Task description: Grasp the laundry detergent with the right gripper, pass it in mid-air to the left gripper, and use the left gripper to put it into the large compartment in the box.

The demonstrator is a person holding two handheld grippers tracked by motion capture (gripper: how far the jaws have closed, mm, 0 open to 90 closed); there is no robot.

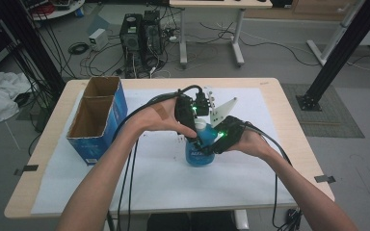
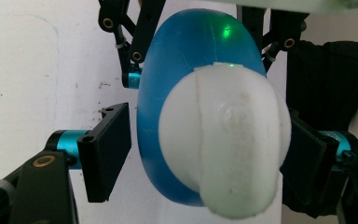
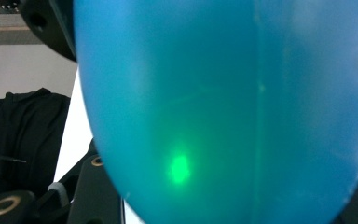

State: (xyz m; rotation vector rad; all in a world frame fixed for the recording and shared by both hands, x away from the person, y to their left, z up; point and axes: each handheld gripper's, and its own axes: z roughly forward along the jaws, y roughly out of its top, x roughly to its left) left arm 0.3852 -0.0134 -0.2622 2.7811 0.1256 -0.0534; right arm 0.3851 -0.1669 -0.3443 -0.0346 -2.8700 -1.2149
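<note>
My left claw [image 2: 205, 154] looks straight down the upright blue bottle [image 2: 191, 60], jaws apart either side of its white cap [image 2: 223, 144], not touching. My right claw [image 1: 215, 142] is clamped on the body, centre frame on the worktop [image 1: 270, 96].

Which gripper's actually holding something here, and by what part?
Right gripper clamps the blue bottle by its body. Left gripper straddles the white cap from above; contact cannot be told.
</note>
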